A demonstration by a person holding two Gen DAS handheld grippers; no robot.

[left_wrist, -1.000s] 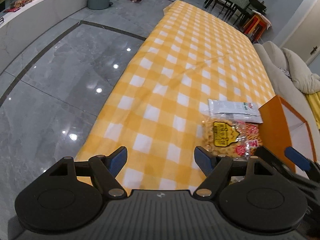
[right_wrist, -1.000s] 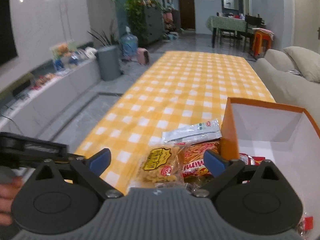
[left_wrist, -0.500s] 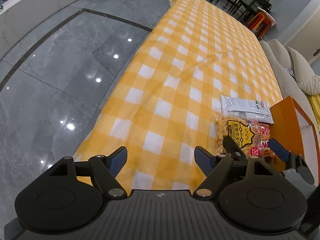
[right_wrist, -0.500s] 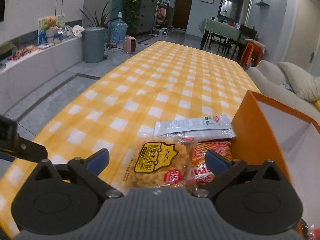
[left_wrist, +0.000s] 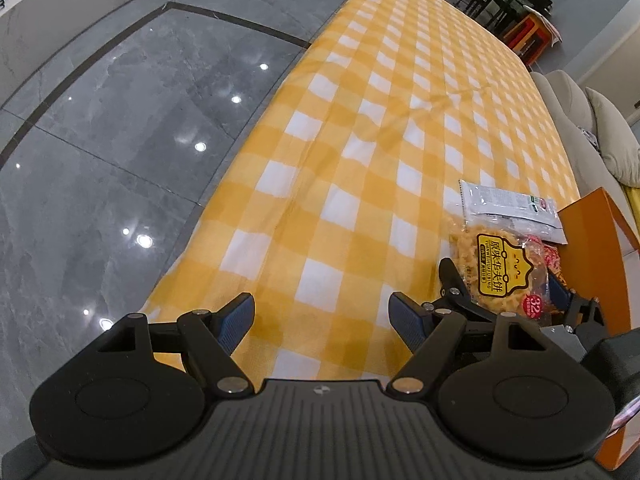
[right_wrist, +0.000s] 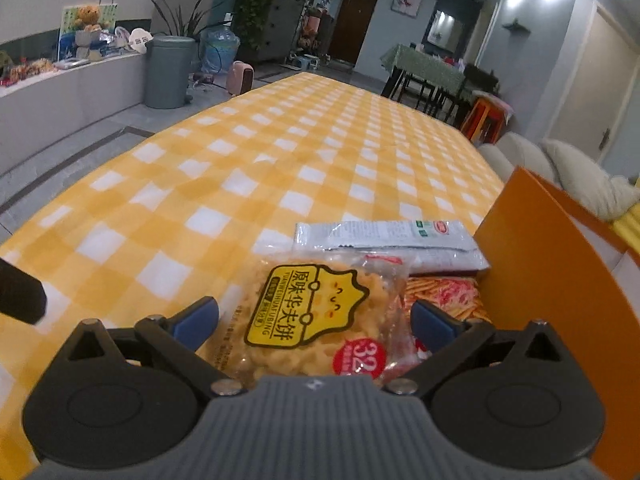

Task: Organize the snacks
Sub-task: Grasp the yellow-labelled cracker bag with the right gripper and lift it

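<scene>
A clear snack bag with a yellow label (right_wrist: 316, 316) (left_wrist: 498, 272) lies on the yellow checked cloth (left_wrist: 360, 140). My right gripper (right_wrist: 314, 318) (left_wrist: 504, 284) is open, its blue pads on either side of that bag's near end. A red-printed snack bag (right_wrist: 448, 296) lies partly under it, and a white packet (right_wrist: 384, 234) (left_wrist: 508, 208) rests just beyond. An orange box (right_wrist: 556, 280) (left_wrist: 596, 248) with a white inside stands to the right. My left gripper (left_wrist: 322, 318) hangs open over bare cloth, left of the snacks.
The cloth (right_wrist: 280, 148) stretches far ahead; grey tiled floor (left_wrist: 120, 128) lies to its left. A beige sofa with cushions (right_wrist: 576, 168) borders the right side. A grey bin (right_wrist: 168, 72), plants and a dining table (right_wrist: 432, 72) stand in the background.
My right gripper has dropped and moved forward until its open fingers straddle the yellow-label bag. The left gripper has tilted down slightly and stayed open.
</scene>
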